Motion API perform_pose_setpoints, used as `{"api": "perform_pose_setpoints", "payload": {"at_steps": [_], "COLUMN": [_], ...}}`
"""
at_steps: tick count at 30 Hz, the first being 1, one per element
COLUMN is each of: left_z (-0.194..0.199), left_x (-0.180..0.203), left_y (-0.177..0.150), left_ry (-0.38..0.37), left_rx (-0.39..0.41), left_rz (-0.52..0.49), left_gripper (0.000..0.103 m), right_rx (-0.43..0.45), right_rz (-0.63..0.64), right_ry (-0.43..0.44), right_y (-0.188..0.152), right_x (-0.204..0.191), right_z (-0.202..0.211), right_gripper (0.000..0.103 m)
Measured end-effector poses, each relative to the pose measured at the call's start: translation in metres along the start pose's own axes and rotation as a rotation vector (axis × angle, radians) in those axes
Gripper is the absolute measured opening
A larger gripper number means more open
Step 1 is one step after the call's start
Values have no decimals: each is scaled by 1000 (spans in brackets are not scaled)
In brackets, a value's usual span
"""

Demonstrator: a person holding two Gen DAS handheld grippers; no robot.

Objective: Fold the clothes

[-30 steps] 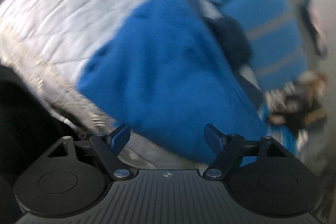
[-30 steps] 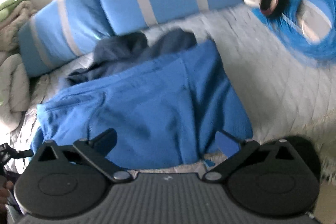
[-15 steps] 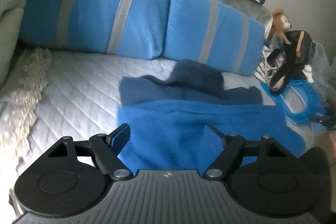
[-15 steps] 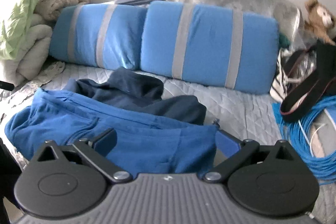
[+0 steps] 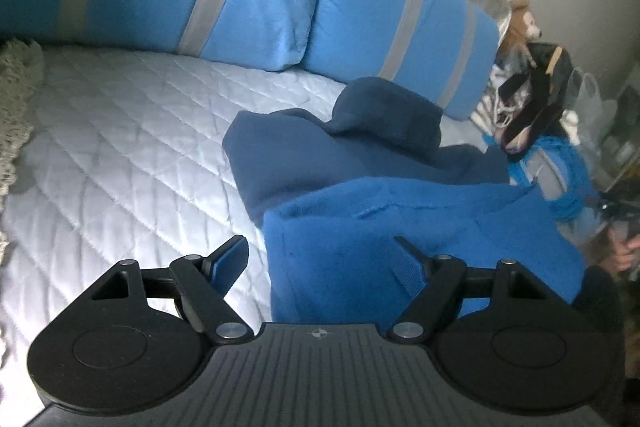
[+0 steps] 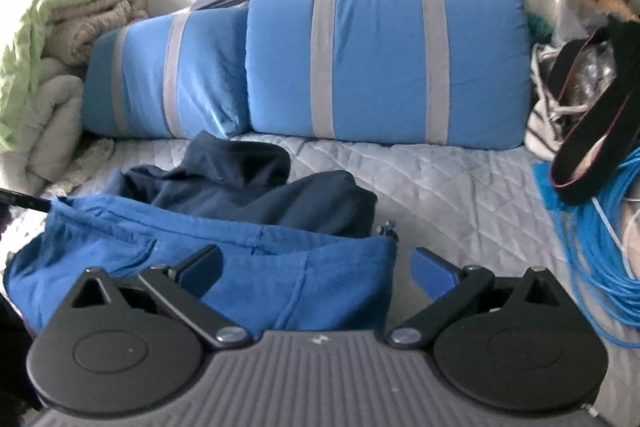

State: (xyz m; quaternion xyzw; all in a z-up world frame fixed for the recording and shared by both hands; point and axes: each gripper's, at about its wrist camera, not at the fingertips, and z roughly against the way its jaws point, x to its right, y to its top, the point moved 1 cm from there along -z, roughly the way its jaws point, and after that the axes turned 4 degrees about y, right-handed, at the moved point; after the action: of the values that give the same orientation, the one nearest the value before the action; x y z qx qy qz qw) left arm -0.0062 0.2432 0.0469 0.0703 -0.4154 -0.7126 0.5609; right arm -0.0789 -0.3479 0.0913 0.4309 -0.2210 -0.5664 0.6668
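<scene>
Quilted bed (image 5: 120,147): blue garment (image 5: 400,239) between both released tongs (image 5: 324,263) (image 6: 316,267).

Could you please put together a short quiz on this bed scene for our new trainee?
1. True or false: the bright blue fleece garment lies in front of the crumpled navy garment.
2. How many blue pillows with grey stripes lean at the back?
3. The left tool is: A open, B shut on cloth.

Key: 1 true. 2 two: one beside the other. 3 A.
</scene>
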Motion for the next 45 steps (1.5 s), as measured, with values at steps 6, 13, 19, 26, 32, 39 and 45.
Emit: {"api": "perform_pose_setpoints", "payload": {"at_steps": [6, 13, 19, 26, 32, 39, 45], "left_z": [-17, -20, -26, -27, -15, 26, 42], "left_x": [-15, -22, -24, -24, -15, 3, 10], "left_y": [0, -1, -3, -3, 1, 18, 47], "left_ry": [-83, -105, -80, -54, -22, -25, 16], "left_rx": [1, 37, 46, 56, 101, 212, 301], "left_rz": [10, 25, 37, 43, 32, 12, 17], "left_gripper": [47, 24, 23, 22, 18, 17, 17], "right_rx": [-9, -19, -40, -103, -121, 16, 113], "right_rz": [-33, -144, -274, -386, -290, -210, -146], "right_ry": [64, 68, 178, 370, 381, 368, 328], "right_y": [11, 11, 2, -18, -17, 23, 66], "right_x": [29, 75, 110, 137, 113, 90, 79], "right_z": [-15, -34, -55, -85, -86, -44, -29], "right_gripper": [103, 102, 96, 75, 14, 12, 12]}}
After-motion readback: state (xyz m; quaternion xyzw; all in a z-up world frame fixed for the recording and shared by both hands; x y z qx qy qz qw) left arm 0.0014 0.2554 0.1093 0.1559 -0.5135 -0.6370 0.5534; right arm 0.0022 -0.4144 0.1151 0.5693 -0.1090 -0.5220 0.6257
